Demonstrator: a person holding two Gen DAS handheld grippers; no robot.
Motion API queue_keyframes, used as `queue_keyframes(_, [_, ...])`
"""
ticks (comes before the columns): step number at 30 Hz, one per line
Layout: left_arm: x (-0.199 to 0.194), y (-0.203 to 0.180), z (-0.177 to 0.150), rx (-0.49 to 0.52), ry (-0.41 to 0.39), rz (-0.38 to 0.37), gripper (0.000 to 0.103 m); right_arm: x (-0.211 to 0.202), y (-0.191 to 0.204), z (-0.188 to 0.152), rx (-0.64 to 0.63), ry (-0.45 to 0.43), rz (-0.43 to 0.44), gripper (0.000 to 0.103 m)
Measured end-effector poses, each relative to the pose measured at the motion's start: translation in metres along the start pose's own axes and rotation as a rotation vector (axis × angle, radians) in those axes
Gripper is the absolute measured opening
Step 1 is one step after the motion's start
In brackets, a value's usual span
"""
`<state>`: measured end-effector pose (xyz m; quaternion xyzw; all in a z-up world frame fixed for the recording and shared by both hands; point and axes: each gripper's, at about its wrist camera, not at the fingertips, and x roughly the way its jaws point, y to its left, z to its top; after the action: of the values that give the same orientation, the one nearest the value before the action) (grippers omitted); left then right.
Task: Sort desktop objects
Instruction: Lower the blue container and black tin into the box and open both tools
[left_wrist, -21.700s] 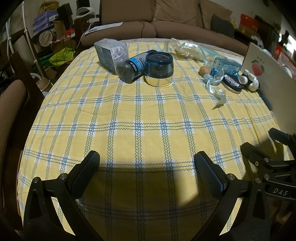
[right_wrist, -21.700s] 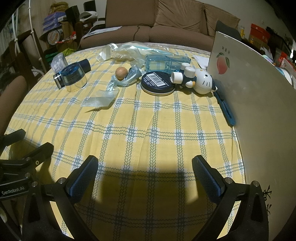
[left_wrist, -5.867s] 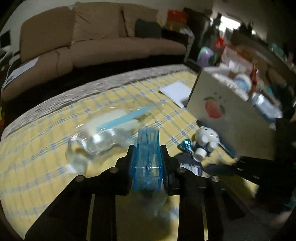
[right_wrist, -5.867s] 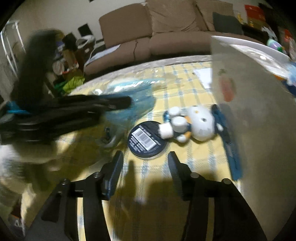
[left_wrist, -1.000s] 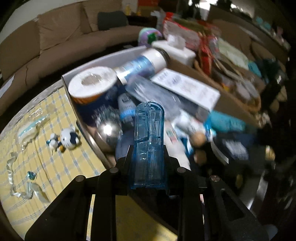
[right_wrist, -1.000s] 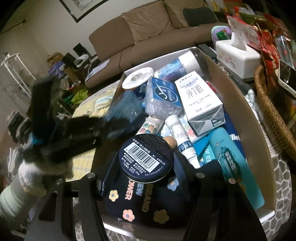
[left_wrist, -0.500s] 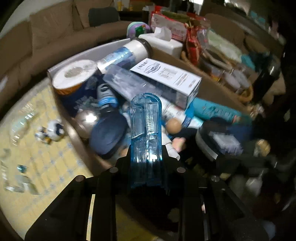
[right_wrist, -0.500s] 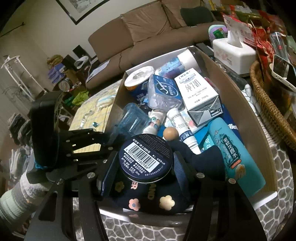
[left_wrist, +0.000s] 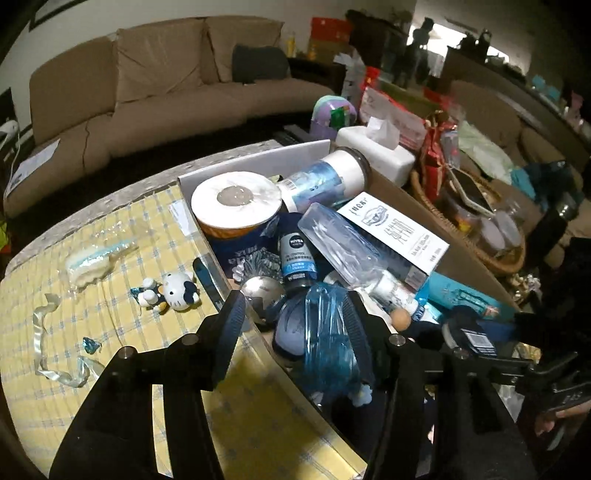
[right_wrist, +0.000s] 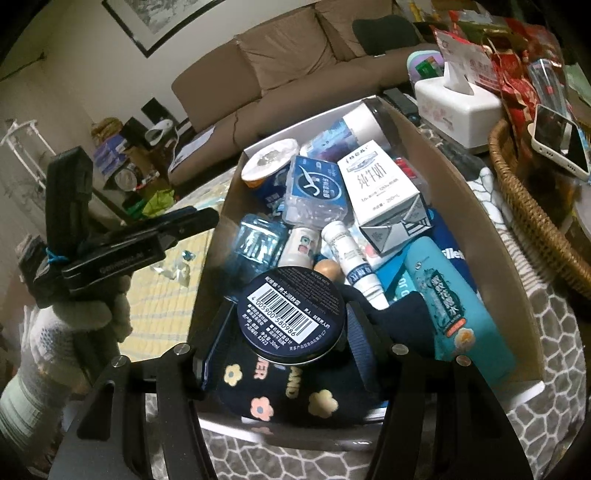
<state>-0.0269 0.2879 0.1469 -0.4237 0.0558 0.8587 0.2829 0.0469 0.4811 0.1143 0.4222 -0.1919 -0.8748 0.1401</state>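
My left gripper (left_wrist: 295, 325) is open over the near-left corner of the cardboard box (left_wrist: 472, 236). The clear blue plastic case (left_wrist: 328, 343) lies loose between its spread fingers, on the box's contents. It also shows in the right wrist view (right_wrist: 255, 242). My right gripper (right_wrist: 288, 332) is shut on a round dark Nivea tin (right_wrist: 291, 314), held above a flowered navy sock (right_wrist: 295, 391) at the box's near end. A Hello Kitty figure (left_wrist: 177, 288) and a silver ribbon (left_wrist: 48, 347) lie on the yellow checked cloth.
The box (right_wrist: 491, 236) is crowded with a paper roll (left_wrist: 236, 203), a milk carton (right_wrist: 380, 192), a teal tube (right_wrist: 450, 295), bottles and a floss box. A tissue box (right_wrist: 461, 96) and a wicker basket (right_wrist: 535, 221) stand right of it. A sofa is behind.
My left gripper has opened and let go of the blue case, which now lies in the box. My right gripper still holds the tin over the box.
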Motion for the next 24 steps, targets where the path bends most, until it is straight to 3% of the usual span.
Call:
queue_keyframes(4, [-0.003, -0.009, -0.015, 0.003, 0.027, -0.104, 0.055, 0.003, 0.003, 0.001, 0.01, -0.006, 0.022, 0.061])
queue_keyframes(7, [0.0, -0.001, -0.023, -0.161, 0.069, -0.283, 0.062, 0.001, 0.003, 0.001, 0.012, -0.042, 0.051, 0.061])
queue_keyframes(10, [0.007, 0.012, -0.025, -0.323, 0.093, -0.463, 0.062, -0.002, 0.018, -0.002, -0.074, -0.069, 0.027, 0.061])
queue_keyframes(14, [0.015, 0.017, -0.025, -0.425, 0.124, -0.608, 0.062, -0.006, 0.04, -0.005, -0.174, -0.13, -0.006, 0.061])
queue_keyframes(17, [0.019, 0.01, -0.022, -0.396, 0.144, -0.637, 0.053, -0.002, 0.057, -0.005, -0.261, -0.141, -0.079, 0.061])
queue_keyframes(19, [0.021, 0.007, -0.021, -0.37, 0.156, -0.636, 0.023, 0.004, 0.067, -0.005, -0.309, -0.137, -0.106, 0.061])
queue_keyframes(23, [0.017, 0.0, -0.013, -0.276, 0.144, -0.559, 0.019, 0.017, 0.066, -0.006, -0.31, -0.123, -0.124, 0.062])
queue_keyframes(24, [0.016, -0.003, -0.011, -0.249, 0.146, -0.54, 0.013, 0.019, 0.063, -0.006, -0.302, -0.116, -0.12, 0.062])
